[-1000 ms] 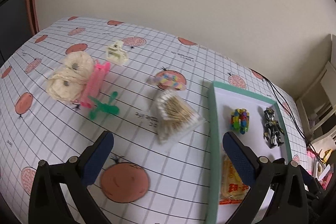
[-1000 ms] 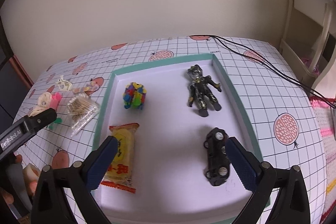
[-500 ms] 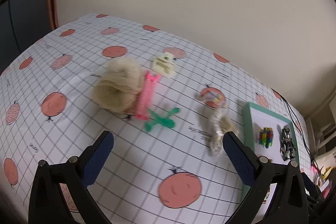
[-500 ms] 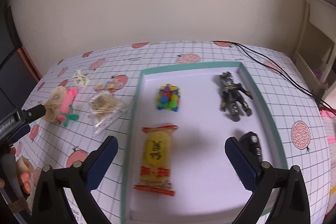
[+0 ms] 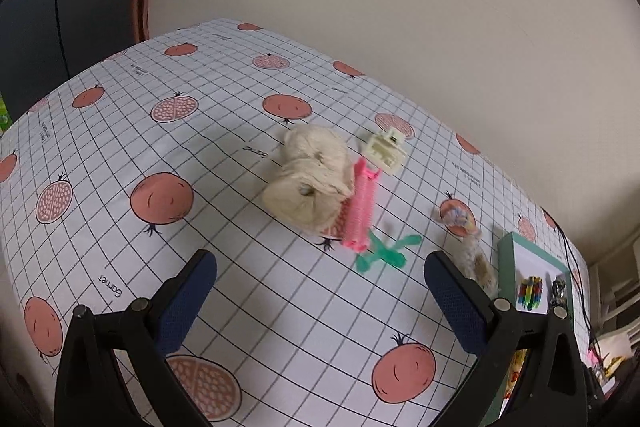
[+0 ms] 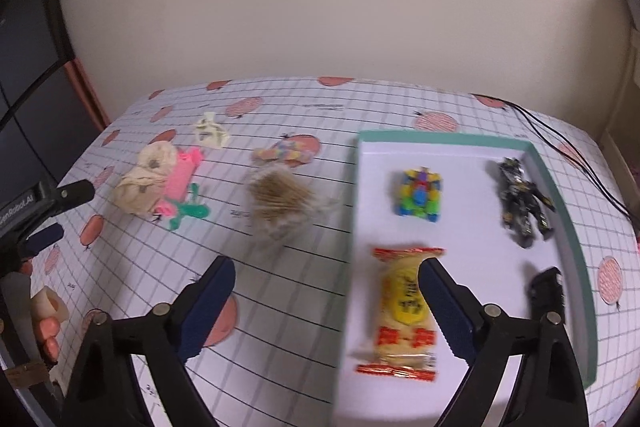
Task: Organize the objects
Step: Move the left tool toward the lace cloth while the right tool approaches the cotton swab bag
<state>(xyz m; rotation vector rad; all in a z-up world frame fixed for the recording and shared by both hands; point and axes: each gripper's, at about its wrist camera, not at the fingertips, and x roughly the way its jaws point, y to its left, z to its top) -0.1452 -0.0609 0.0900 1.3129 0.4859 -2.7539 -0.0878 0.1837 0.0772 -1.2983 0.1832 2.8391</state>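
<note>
Green tray already holds four items; loose clutter sits left of it. Yarn rolls touch pink comb, so grabbing one drags the other. Left gripper and right gripper both spread, empty.

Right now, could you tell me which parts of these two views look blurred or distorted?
Right wrist view: motion-smeared; the bag of toothpicks and the snack packet look soft, the black car streaky. Left wrist view: sharper, the yarn and pink roller crisp; the bag of toothpicks at the right finger is blurred. Both: fisheye bends the tablecloth grid, with dark vignetted corners.
</note>
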